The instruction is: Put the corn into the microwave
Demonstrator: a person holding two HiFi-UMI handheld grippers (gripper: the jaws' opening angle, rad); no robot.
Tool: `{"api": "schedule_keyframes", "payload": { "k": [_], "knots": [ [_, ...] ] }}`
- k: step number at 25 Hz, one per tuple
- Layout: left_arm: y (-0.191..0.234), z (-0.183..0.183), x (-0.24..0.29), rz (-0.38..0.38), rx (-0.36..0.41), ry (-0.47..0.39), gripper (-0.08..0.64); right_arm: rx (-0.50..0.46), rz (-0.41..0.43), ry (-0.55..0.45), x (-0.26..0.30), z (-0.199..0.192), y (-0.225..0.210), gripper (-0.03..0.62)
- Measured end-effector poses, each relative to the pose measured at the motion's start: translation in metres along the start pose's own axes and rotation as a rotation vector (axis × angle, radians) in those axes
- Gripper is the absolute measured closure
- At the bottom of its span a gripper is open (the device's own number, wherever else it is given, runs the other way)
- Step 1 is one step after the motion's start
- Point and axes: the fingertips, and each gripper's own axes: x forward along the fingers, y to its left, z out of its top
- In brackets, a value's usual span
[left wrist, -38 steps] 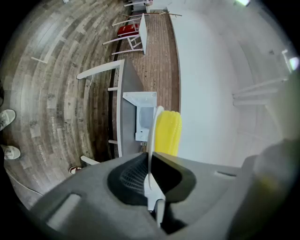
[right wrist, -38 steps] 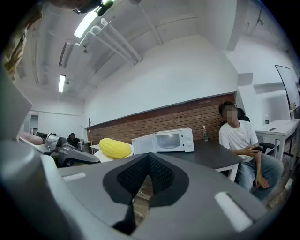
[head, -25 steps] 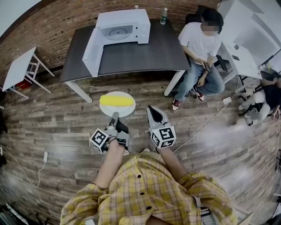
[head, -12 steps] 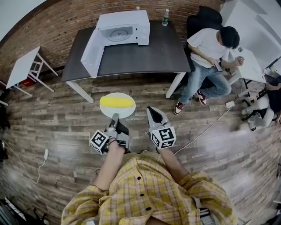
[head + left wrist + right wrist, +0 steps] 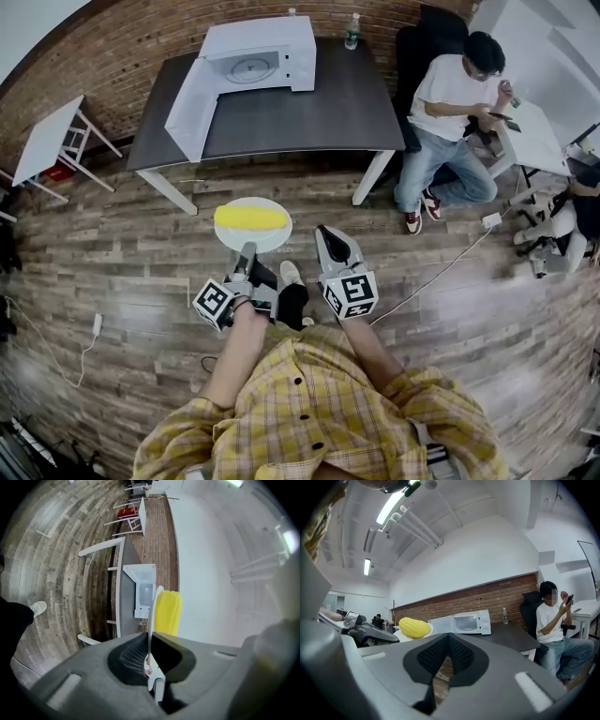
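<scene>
A: Location of corn point(image 5: 250, 218)?
B: Flat on white plate point(image 5: 274, 240), held over wood floor point(image 5: 112, 272), well apart from microwave point(image 5: 255, 58).
A: L gripper point(image 5: 247, 253)?
B: Clamped on near rim of plate, jaws almost together.
A: R gripper point(image 5: 330, 246)?
B: Beside plate, no contact; tips closed, nothing btwn.
A: Microwave status?
B: On dark table point(image 5: 319, 112) by brick wall point(image 5: 112, 47), door point(image 5: 187, 105) hanging open on left.
</scene>
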Motion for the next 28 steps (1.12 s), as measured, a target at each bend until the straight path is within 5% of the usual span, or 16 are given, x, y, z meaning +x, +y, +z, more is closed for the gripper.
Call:
{"api": "schedule_keyframes", "payload": {
  "k": [10, 28],
  "knots": [
    [0.010, 0.012, 0.069, -0.013, -0.030, -0.011, 0.545, -0.039, 0.001, 0.016, 0.056, 0.001, -0.045, 0.588],
    [-0.030, 0.089, 0.245, -0.016, -0.001, -0.061, 0.546, -0.027, 0.068, 0.005, 0.240, 0.054, -0.115, 0.589]
  ]
}}
